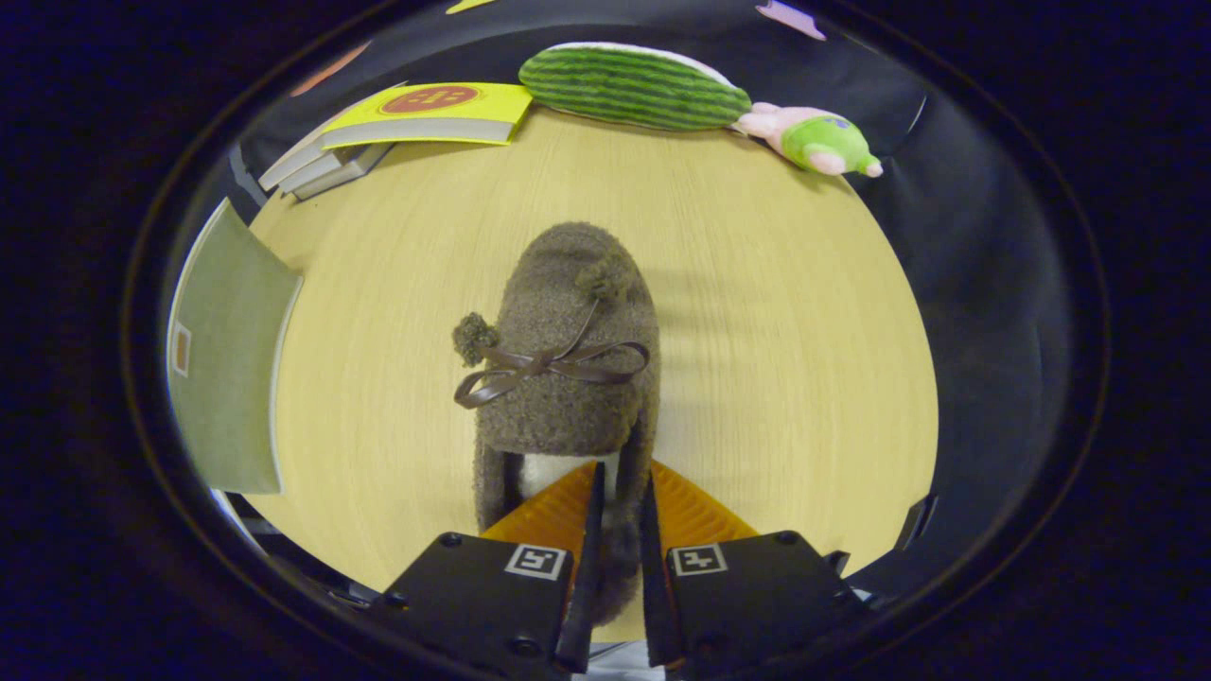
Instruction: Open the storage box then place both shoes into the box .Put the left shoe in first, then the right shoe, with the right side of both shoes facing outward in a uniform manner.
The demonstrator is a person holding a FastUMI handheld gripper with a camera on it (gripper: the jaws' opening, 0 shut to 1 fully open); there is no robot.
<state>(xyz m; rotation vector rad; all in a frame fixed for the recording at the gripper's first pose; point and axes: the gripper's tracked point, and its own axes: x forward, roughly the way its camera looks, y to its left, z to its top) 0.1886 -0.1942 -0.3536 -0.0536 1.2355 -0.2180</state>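
Between the gripper (620,497) fingers: heel rim of fuzzy brown shoe (568,369), toe pointing ahead over the desk (776,359) | fingers pinched on that rim | likely light, soft, floppy; fleece grips well | hold by the stiffer heel edge, clear of bow.

A round table (757,312) of pale, fine-grained wood is seen, evenly lit, with soft shadows cast on its top. Black cloth (965,246) is hung behind and beside it as the booth's wall. At the table's far edge a stack of books (416,123) is laid, the top one yellow, next to a striped green cushion (634,87) and a pink-and-green plush toy (814,140). A grey-green board (227,369) is set at one side.
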